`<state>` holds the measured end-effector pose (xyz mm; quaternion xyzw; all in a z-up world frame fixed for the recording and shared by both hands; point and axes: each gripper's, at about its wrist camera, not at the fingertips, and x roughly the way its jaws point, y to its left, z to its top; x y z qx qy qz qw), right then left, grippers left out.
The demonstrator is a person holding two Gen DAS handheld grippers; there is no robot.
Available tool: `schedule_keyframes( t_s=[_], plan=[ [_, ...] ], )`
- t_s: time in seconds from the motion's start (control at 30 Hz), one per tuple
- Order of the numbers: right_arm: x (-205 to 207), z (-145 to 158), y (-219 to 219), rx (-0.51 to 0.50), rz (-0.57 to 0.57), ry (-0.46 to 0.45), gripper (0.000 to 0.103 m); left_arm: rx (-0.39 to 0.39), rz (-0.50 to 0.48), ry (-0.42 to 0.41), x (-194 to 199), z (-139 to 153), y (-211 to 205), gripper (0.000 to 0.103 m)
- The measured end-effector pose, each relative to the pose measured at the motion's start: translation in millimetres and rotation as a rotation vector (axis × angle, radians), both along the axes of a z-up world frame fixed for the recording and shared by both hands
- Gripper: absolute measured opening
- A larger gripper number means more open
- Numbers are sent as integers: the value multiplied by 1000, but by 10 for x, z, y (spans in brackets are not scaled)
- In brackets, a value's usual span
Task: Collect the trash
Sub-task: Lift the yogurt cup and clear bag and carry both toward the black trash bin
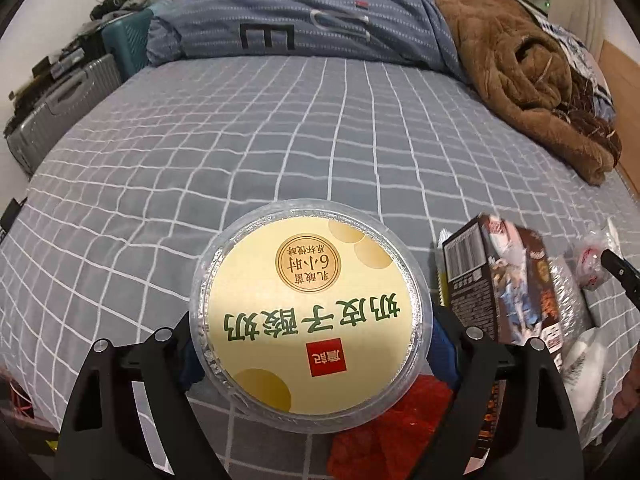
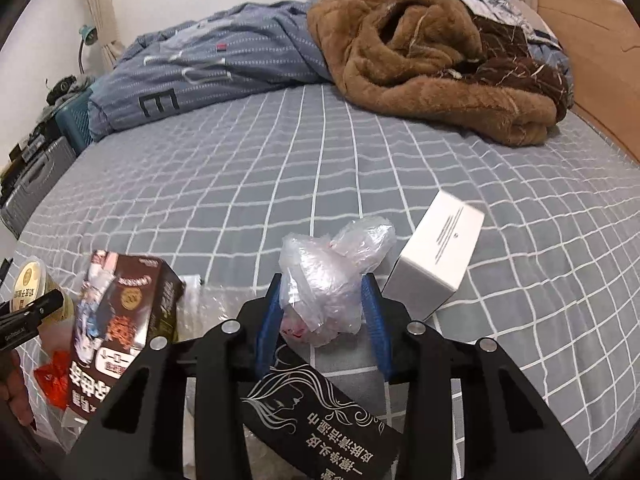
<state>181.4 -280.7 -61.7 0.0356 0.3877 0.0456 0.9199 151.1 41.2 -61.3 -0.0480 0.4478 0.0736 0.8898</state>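
My left gripper is shut on a round yoghurt tub with a cream lid and green lettering, held over the bed's near edge; the tub also shows in the right wrist view. My right gripper is shut on a crumpled clear plastic bag, also in the left wrist view. A dark brown carton lies between the grippers and shows in the left wrist view. A red wrapper lies under the tub. A black leaflet lies beneath my right gripper. A white box sits to its right.
The grey checked bed sheet stretches ahead. A blue duvet and a brown fleece blanket are heaped at the far side. Suitcases stand left of the bed. A wooden headboard is at the right.
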Motion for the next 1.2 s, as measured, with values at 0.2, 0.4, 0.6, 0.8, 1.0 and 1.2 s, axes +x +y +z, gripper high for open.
schedule_keyframes(
  t_s=[0.2,0.4,0.6,0.8,1.0,1.2],
  plan=[
    [-62,163,8,0,-1,-30,38,-3,-5,-15,-44,125,-28,83],
    [-163,326,64,-18,8,-54,38,2,-5,-22,-126,251,-68,83],
    [-349,555,56,-15,1,-107,38,-1,-12,-48,-275,409,-105,83],
    [-463,745,87,-10,15,-130,38,5,-19,-56,-375,527,-157,83],
    [-603,831,113,-9,18,-134,38,5,-29,-79,-526,671,-194,83],
    [-852,914,148,-11,31,-144,38,16,-38,-100,-797,764,-265,83]
  ],
)
